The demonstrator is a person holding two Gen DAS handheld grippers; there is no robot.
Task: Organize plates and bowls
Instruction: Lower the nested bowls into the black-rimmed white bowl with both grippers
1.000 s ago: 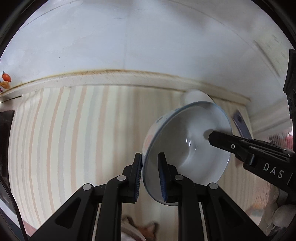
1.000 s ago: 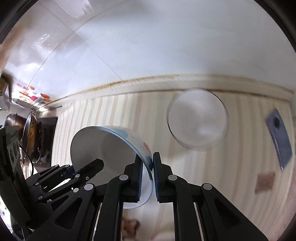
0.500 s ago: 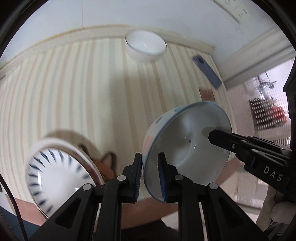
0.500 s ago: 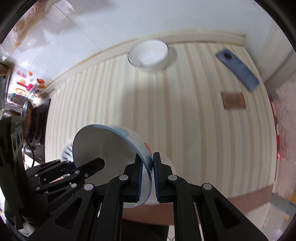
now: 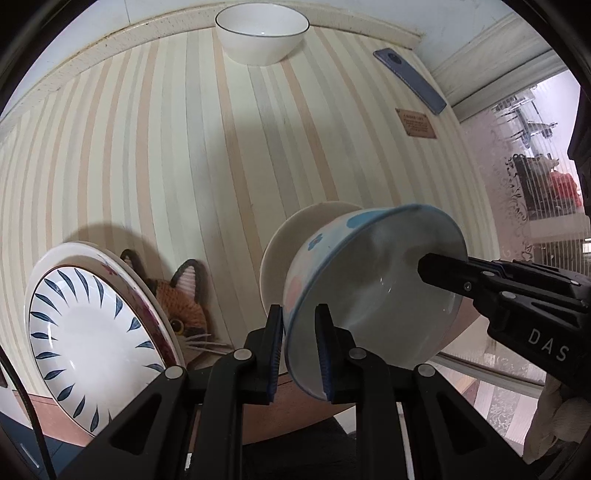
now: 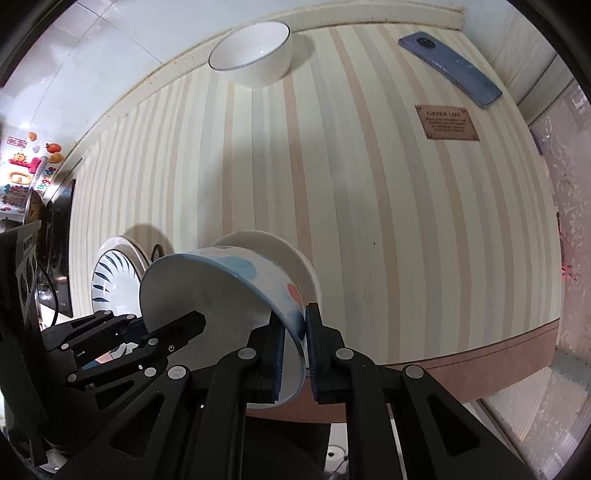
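Left wrist view: left gripper (image 5: 299, 349) clamps the rim of the spotted bowl (image 5: 373, 295), wall pinched between both fingers, bowl tilted on its side. Right gripper (image 6: 295, 350) pinches the opposite rim the same way. Bowl is held over a white plate (image 5: 280, 258) near the striped table's (image 5: 166, 147) front edge. Blue-leaf plate (image 5: 85, 332) sits left, on another plate. White bowl (image 5: 262, 33) at far edge, phone (image 5: 410, 79) right.

White bowl (image 5: 369, 295) with blue and pink spots; striped tablecloth (image 5: 166, 147).
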